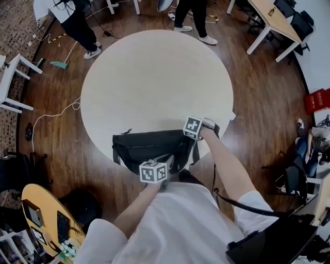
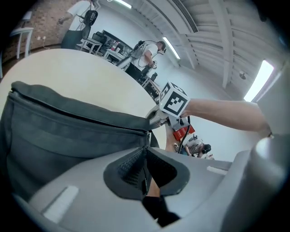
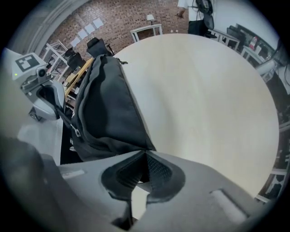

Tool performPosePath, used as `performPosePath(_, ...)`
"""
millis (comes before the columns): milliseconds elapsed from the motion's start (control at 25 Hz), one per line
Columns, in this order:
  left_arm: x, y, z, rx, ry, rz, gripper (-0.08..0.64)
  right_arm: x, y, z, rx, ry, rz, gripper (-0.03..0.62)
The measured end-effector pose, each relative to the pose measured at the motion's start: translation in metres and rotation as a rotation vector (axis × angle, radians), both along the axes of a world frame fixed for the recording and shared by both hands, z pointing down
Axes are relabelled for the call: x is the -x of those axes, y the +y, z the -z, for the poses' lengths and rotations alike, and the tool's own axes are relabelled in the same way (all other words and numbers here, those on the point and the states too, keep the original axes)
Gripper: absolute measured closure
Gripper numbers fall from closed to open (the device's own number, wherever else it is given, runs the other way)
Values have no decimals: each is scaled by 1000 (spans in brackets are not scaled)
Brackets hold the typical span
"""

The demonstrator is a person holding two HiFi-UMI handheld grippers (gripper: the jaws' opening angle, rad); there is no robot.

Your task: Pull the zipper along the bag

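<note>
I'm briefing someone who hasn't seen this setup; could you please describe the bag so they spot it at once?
Start at the big round beige table on the wooden floor. At its near edge, in front of the person, lies the bag: soft, black, long, zipper along its top, dark against the pale tabletop.

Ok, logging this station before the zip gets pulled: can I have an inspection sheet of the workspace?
Surface: round pale table, bare except at its near edge.
Job's things: black bag at that edge, zipper along its top.
Clutter: nothing seen on the table.
Grippers: left gripper shut on the bag at the zipper's end; right gripper shut on a bag corner.
Cables: white cable on the floor, left of the table in the head view.
Surroundings: wooden floor, people standing beyond the table, desks.
</note>
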State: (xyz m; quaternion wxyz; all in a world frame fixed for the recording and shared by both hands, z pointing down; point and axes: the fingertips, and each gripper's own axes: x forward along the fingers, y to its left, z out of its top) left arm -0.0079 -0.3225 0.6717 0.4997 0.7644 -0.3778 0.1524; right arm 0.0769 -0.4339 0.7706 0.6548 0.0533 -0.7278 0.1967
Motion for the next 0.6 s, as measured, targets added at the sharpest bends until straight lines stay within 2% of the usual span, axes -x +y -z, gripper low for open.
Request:
performPosePath(160, 31, 5, 7, 51, 108, 44, 518, -3, 2, 0, 8, 59, 9, 601)
performPosePath(240, 47, 2, 12, 48, 128, 39, 518, -2, 0, 1, 12, 86, 23, 601)
performPosePath(600, 115, 3, 15, -12, 60, -16, 518, -1, 0, -1, 34, 128, 21, 601)
